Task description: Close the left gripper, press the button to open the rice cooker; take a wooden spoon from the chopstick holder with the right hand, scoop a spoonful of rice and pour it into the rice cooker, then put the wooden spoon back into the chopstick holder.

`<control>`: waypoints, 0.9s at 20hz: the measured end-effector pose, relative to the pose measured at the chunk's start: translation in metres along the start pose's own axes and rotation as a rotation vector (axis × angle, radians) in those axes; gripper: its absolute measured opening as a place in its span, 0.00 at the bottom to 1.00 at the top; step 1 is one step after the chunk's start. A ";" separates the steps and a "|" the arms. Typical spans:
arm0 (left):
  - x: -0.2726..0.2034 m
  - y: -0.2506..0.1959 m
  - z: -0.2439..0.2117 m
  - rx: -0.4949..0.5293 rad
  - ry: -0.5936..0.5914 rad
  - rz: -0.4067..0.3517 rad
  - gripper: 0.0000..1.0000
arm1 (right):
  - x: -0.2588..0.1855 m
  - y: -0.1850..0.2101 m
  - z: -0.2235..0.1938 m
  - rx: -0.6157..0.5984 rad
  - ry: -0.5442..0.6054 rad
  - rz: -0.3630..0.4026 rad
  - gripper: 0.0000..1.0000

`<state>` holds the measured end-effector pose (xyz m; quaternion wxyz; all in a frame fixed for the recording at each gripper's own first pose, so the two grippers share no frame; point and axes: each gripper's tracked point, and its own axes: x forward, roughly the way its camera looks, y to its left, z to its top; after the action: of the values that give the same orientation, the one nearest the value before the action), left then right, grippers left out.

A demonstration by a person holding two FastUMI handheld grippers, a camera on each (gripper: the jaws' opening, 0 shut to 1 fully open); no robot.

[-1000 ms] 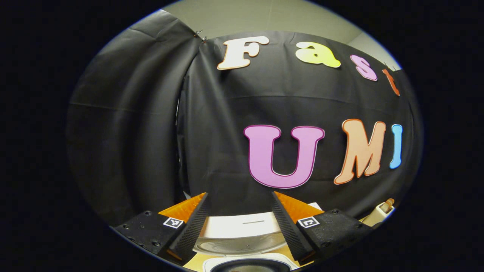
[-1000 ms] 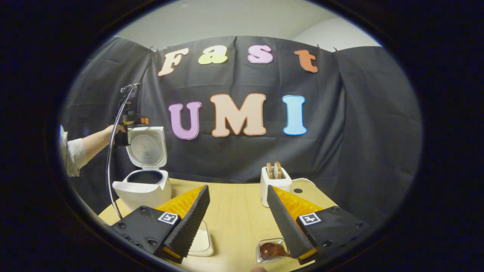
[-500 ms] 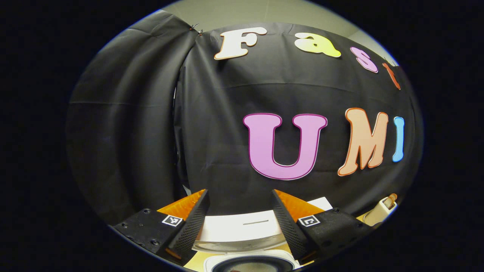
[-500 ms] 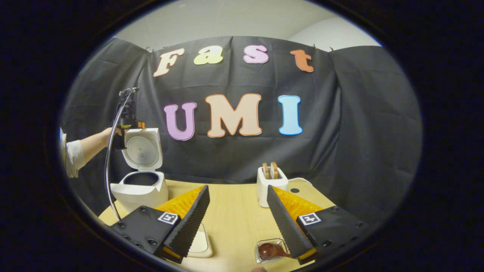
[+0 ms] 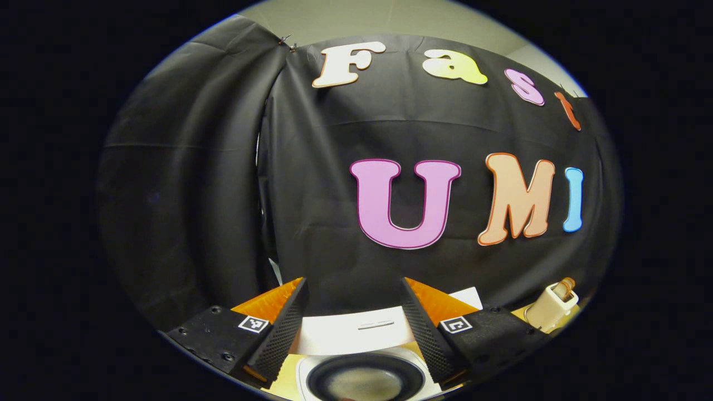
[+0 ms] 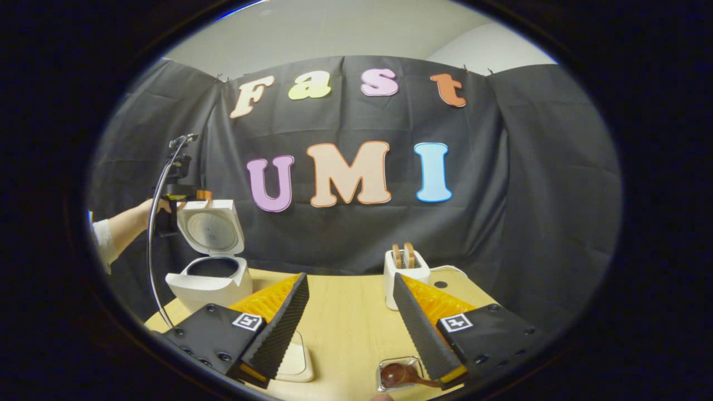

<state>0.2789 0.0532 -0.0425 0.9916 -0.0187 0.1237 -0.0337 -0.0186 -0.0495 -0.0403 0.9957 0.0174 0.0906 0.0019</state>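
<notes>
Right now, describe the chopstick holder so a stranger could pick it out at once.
On the wooden table, look toward the back edge near the black cloth wall. To the right of the open white rice cooker stands the chopstick holder, a small white upright box. Two wooden handles stick out of its top, which nothing else here has.

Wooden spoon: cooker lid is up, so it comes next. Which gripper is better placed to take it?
Right. The right gripper is open over the table, facing the chopstick holder; the left gripper hangs over the rice cooker.
</notes>
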 end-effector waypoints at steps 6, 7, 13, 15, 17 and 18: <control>-0.038 -0.010 -0.032 -0.020 0.046 -0.021 0.95 | 0.005 -0.005 0.009 -0.001 -0.028 0.034 0.99; -0.045 -0.011 -0.038 -0.023 0.056 -0.025 0.95 | 0.005 -0.005 0.011 0.002 -0.031 0.040 0.99; -0.073 -0.018 -0.074 -0.038 0.103 -0.041 0.95 | 0.008 -0.011 0.015 -0.006 -0.044 0.064 0.99; -0.081 -0.019 -0.085 -0.044 0.122 -0.044 0.95 | 0.009 -0.010 0.014 -0.001 -0.045 0.073 1.00; -0.088 -0.021 -0.100 -0.053 0.145 -0.043 0.96 | 0.009 -0.016 0.013 -0.018 -0.043 0.068 1.00; -0.091 -0.023 -0.107 -0.053 0.156 -0.043 0.95 | 0.010 -0.018 0.012 -0.022 -0.042 0.065 1.00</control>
<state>0.1629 0.0340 -0.1231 0.9772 -0.0450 0.2009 -0.0528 -0.0067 -0.0680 -0.0305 0.9970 0.0095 0.0692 0.0347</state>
